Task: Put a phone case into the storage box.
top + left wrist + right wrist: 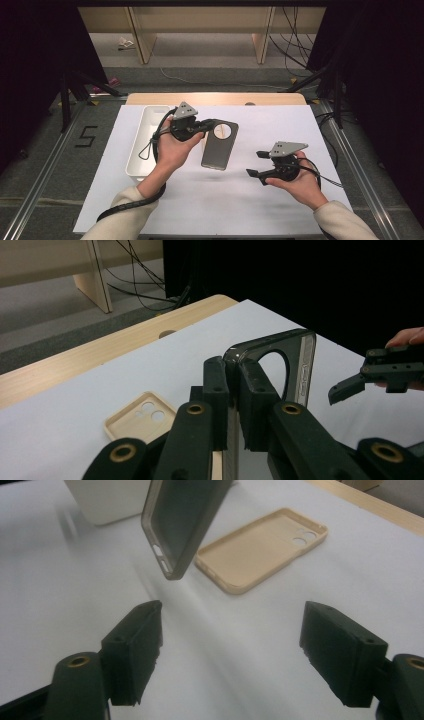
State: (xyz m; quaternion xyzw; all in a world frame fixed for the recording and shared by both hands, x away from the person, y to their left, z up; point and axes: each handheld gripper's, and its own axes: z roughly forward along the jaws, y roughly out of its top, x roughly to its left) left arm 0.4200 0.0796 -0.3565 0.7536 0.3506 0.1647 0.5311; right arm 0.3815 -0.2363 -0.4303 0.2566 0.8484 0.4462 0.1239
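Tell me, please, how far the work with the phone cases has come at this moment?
Done: the grey phone case is lifted off the white sheet, clamped at its camera end by the left gripper. In hand: it hangs in the air beside the white bin. The right gripper stands open and holds nothing. Left: the grey case is not yet put down, and the beige case lies untouched on the sheet.

The dark grey rubbery phone case has a smooth, faintly glossy rim. The beige soft-plastic phone case looks matt. A smooth white paper sheet covers the pale wooden worktop.
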